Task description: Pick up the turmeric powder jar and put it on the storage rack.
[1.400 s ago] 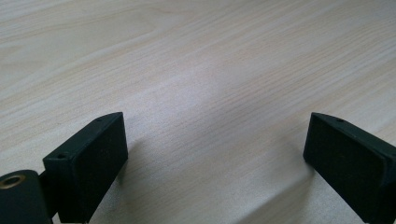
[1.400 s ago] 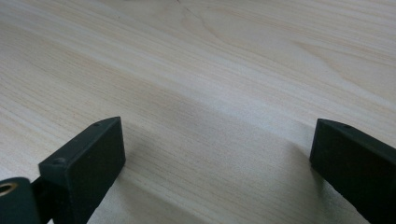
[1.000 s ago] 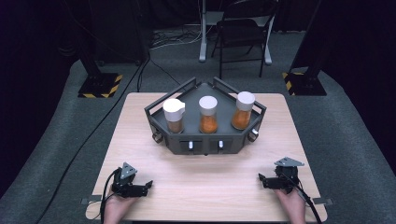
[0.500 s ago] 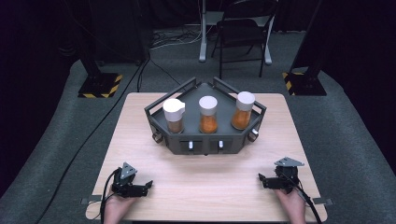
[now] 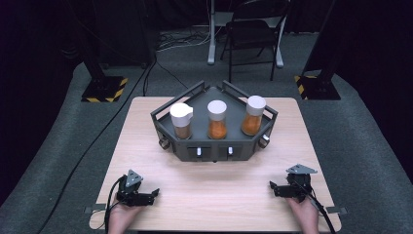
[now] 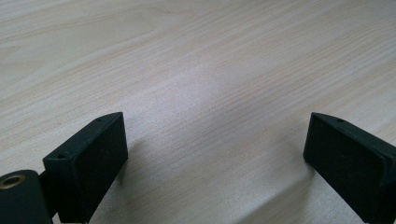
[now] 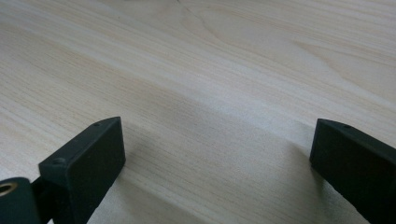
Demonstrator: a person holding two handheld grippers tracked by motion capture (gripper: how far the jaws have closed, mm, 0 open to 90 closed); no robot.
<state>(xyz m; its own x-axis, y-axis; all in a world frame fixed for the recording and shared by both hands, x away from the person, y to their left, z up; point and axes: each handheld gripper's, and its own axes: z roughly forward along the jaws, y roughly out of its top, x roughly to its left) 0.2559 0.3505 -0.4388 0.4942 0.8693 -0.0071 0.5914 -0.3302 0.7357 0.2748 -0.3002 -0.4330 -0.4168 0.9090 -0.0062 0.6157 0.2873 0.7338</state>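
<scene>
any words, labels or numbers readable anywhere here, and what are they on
No readable text.
Three jars in the dark rack: no label visible.
Small white tabs on the rack's front: too small to tell whether they carry marks.
Yellow and black hazard stripes on a floor stand base: a pattern, no words.

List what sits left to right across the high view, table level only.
Left claw → white-lidded jar with spout → middle jar of orange powder → right jar → right claw.

High view overlooks the table [image 5: 214,185]; both tool views skim it (close).
</scene>
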